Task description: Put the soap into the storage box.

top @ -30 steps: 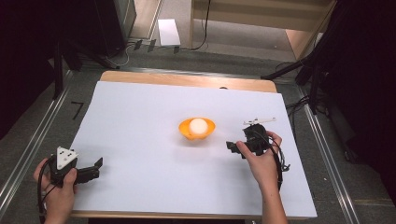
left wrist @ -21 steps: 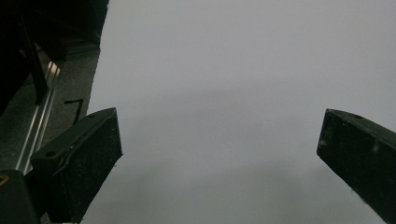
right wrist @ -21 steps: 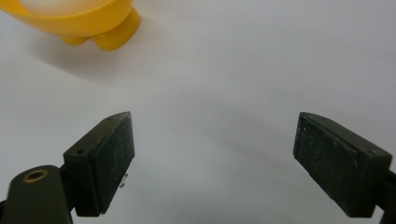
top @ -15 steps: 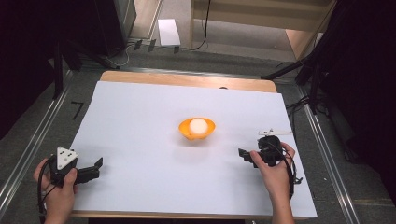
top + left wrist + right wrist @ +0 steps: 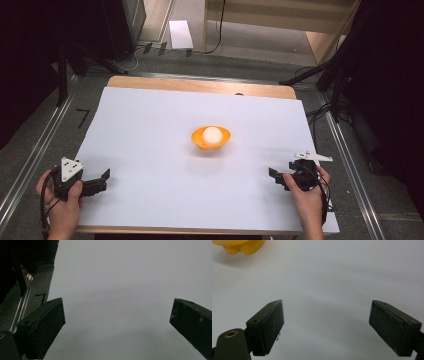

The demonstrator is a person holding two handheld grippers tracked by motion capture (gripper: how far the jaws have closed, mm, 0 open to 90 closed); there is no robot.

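An orange bowl (image 5: 211, 139) with a white ball (image 5: 212, 134) in it sits near the middle of the white table sheet (image 5: 160, 125). My right gripper (image 5: 276, 176) rests low over the sheet at the front right, well apart from the bowl, its jaws open with nothing between them. In the right gripper view the two black jaws (image 5: 325, 322) stand wide over bare sheet, and the bowl's edge (image 5: 243, 246) shows at the top left. My left gripper (image 5: 104, 180) is at the front left corner, open and empty; its jaws (image 5: 117, 320) frame bare sheet.
The wooden table edge (image 5: 200, 86) runs along the back. Metal rails (image 5: 30, 165) flank the table on both sides, with dark stands and cables (image 5: 320, 107) on the floor beyond. A white box (image 5: 180, 34) lies on the floor far behind.
My right gripper has drawn back from beside the bowl toward the front right corner and come down lower. The left gripper, the bowl and the ball have stayed put.
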